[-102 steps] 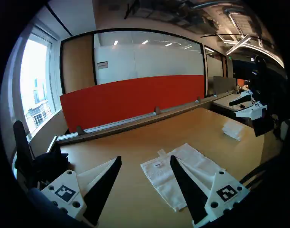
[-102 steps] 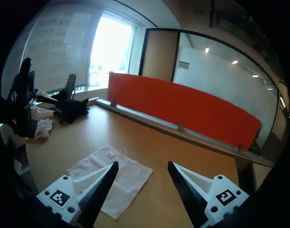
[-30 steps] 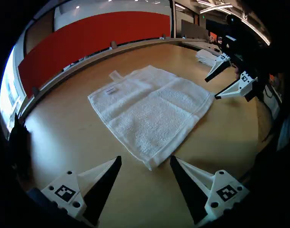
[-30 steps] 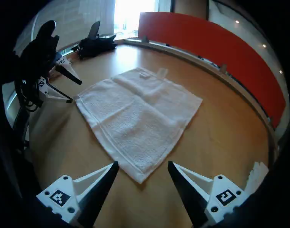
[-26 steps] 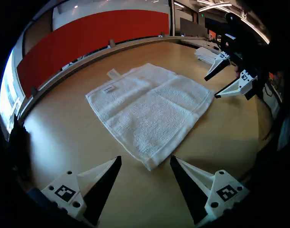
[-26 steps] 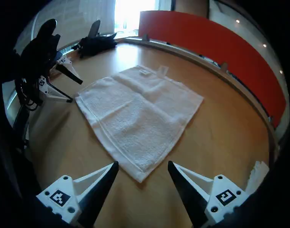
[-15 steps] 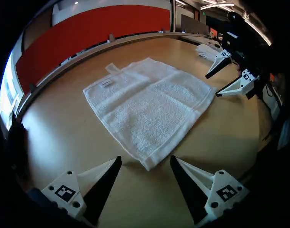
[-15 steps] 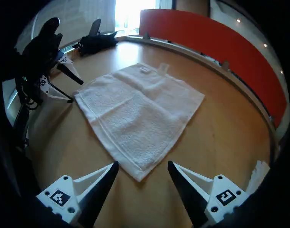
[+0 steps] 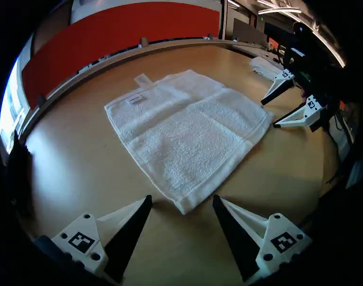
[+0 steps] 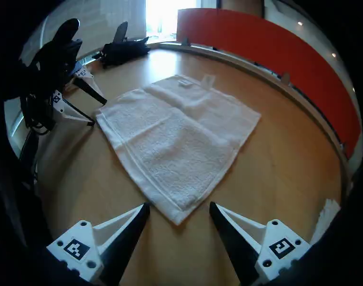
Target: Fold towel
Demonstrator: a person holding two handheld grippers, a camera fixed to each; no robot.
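A red partition (image 9: 119, 26) backs the wooden desk (image 9: 76, 157) beside a bright window (image 10: 160, 12).

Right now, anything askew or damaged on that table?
Nothing stands out. The towel lies flat and unfolded on the table, one corner pointing into the open left gripper, another into the open right gripper. Its tag pokes out at the far edge.

towel (image 9: 191, 128): white terry cloth, rough nap | table (image 9: 81, 157): smooth wood, soft sheen
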